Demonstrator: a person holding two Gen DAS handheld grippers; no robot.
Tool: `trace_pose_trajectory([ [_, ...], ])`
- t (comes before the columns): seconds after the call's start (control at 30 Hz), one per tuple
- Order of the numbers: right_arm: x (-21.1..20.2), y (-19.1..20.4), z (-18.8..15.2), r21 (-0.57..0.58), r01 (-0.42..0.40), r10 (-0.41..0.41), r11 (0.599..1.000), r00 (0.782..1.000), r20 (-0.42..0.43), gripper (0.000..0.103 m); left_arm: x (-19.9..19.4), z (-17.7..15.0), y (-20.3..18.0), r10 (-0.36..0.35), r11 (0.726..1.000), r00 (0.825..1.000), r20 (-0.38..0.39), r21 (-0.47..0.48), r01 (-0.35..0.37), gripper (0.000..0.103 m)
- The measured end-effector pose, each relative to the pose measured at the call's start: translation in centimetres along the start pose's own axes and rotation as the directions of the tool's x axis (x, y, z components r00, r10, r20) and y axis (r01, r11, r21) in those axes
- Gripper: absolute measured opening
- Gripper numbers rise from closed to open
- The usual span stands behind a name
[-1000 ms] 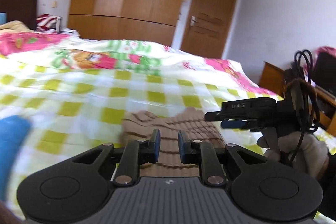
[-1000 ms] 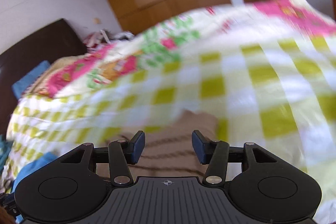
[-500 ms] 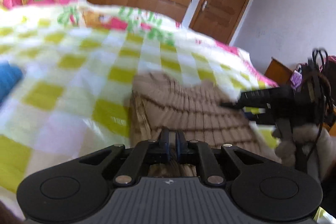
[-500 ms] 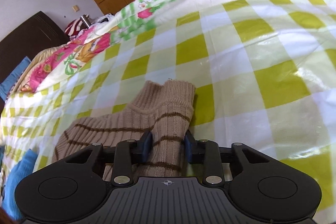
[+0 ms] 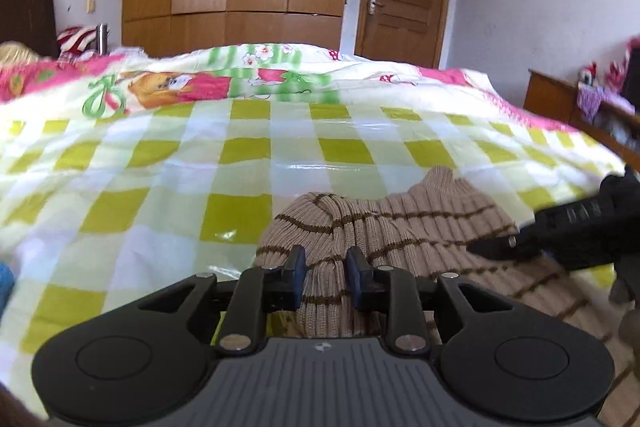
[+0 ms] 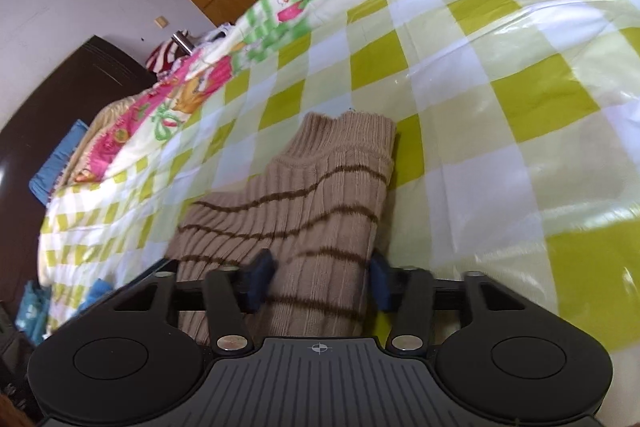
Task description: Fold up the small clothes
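Bright daylight, glare on bedcover point(image 6: 500, 39), fisheye edges blurred.

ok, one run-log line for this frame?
phase: folding | item: striped sweater on checked bedcover | left gripper: jaws opening, knit between | right gripper: jaws opening, knit between

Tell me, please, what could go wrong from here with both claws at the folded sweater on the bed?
1. The left claw is opening around a folded-over sleeve of the sweater; the knit could spring back and undo the fold.
2. The right claw is also opening astride the other folded side, so that side may slip as well.
3. The glossy checked bedcover looks slick; a nudge might slide the whole sweater.
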State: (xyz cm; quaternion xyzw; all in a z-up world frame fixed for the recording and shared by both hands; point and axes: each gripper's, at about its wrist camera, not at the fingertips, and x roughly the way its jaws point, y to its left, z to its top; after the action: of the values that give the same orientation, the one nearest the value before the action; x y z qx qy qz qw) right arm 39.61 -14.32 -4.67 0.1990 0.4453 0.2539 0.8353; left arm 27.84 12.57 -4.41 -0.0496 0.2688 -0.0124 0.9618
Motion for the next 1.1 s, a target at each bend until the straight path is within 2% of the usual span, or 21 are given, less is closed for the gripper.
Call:
trace_pose_trajectory([
  [0.07, 0.6, -0.3, 0.5, 0.025, 0.005, -0.005, 1.000, 1.000, 0.000, 0.032, -0.2, 0.3, 0.3, -0.008, 1.000, 1.000, -0.012, -0.020, 0.008, 0.040],
  [0.13, 0.4, -0.1, 0.6, 0.027, 0.007, -0.007, 1.000, 1.000, -0.003, 0.033, -1.1, 0.6, 0.5, -0.015, 0.999, 1.000, -0.008, -0.033, 0.015, 0.040],
  [0.17, -0.2, 0.1, 0.5, 0.012, 0.014, -0.014, 1.000, 1.000, 0.000, 0.039, -2.0, 0.7, 0.5, -0.017, 0.999, 1.000, 0.001, -0.039, 0.017, 0.040],
  [0.23, -1.8, 0.5, 0.2, -0.015, 0.003, -0.003, 1.000, 1.000, 0.004, 0.041, -4.0, 0.8, 0.5, -0.017, 0.999, 0.999, 0.027, -0.045, 0.019, 0.040],
  [0.27, -2.9, 0.5, -0.1, -0.013, -0.001, 0.001, 1.000, 1.000, 0.007, 0.048, -5.3, 0.8, 0.5, -0.024, 0.998, 0.999, 0.045, -0.049, 0.026, 0.040],
  [0.3, -4.0, 0.4, -0.6, -0.001, -0.007, 0.007, 1.000, 1.000, 0.006, 0.051, -6.5, 0.7, 0.5, -0.034, 0.998, 0.997, 0.062, -0.052, 0.038, 0.040],
  [0.4, -6.8, -0.1, -2.8, 0.049, -0.044, 0.045, 0.998, 0.999, -0.030, 0.057, -9.3, 0.1, 0.1, -0.106, 0.992, 0.992, 0.073, -0.060, 0.110, 0.040],
  [0.5, -7.9, 0.0, -5.4, 0.076, -0.064, 0.072, 0.995, 0.992, -0.102, 0.057, -10.8, -0.9, -0.8, -0.194, 0.979, 0.981, 0.015, -0.055, 0.194, 0.040],
  [0.6, -8.2, 0.8, -7.2, 0.065, -0.087, 0.096, 0.994, 0.983, -0.154, 0.058, -11.9, -2.1, -1.4, -0.174, 0.984, 0.984, -0.026, -0.033, 0.173, 0.041],
  [0.73, -8.2, 0.9, -8.4, 0.064, -0.086, 0.096, 0.994, 0.979, -0.178, 0.062, -12.6, -3.4, -0.4, -0.160, 0.985, 0.981, -0.113, -0.085, 0.150, 0.042],
  [0.83, -8.2, 0.9, -8.8, 0.066, -0.097, 0.107, 0.993, 0.977, -0.183, 0.061, -13.0, -4.2, -0.2, -0.124, 0.991, 0.980, -0.155, -0.077, 0.113, 0.044],
  [0.97, -8.3, 1.2, -9.0, 0.063, -0.098, 0.108, 0.993, 0.978, -0.179, 0.062, -13.8, -4.9, 0.1, -0.120, 0.989, 0.980, -0.161, -0.105, 0.104, 0.048],
  [1.1, -8.2, 1.5, -9.2, 0.041, -0.098, 0.104, 0.994, 0.978, -0.181, 0.061, -12.9, -5.2, -0.6, -0.124, 0.992, 0.974, -0.188, -0.036, 0.119, 0.048],
])
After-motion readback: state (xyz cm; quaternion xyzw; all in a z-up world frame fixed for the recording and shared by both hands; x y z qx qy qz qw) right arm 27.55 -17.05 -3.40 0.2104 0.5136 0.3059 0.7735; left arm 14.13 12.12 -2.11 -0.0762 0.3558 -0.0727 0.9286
